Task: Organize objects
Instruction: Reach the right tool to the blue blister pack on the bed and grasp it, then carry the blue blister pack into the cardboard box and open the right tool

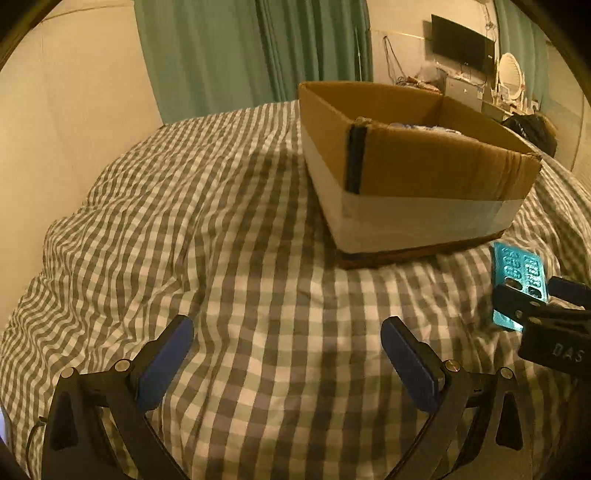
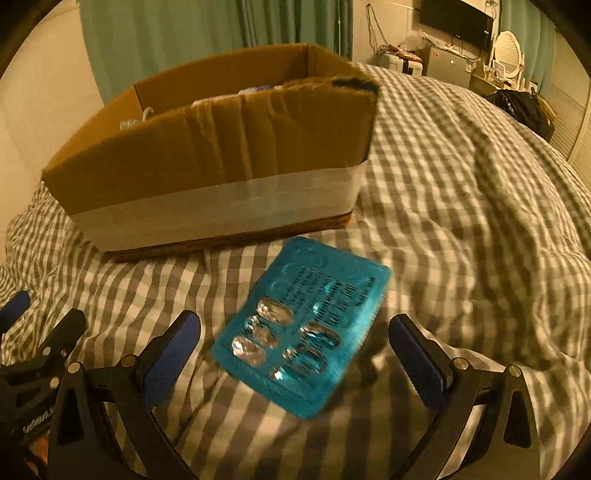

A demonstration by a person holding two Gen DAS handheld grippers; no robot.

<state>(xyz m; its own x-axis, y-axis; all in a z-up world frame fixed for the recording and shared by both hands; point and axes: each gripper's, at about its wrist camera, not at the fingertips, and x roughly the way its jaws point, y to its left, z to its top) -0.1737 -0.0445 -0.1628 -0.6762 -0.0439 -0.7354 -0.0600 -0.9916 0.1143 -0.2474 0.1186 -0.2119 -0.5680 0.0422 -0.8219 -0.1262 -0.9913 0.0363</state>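
Pale items, unclear, are seen inside the box (image 2: 221, 147) on the bed (image 2: 461, 221). A teal blister pack (image 2: 301, 325), some pockets burst, lies before it, between the right gripper's (image 2: 293, 341) wide-spread fingers. The left gripper (image 1: 286, 345) is held wide, empty.

A rumpled grey-and-white checked duvet (image 1: 236, 229) covers the bed from edge to edge. Beyond its far edge hang green pleated curtains (image 1: 236, 51) against a plain cream wall (image 1: 66, 110). Past the far right corner, a black flat screen (image 2: 458, 16) is mounted on the wall, an oval white-framed mirror (image 2: 509, 50) stands near it, and a dark bag (image 2: 521, 107) sits just beside the duvet's edge.
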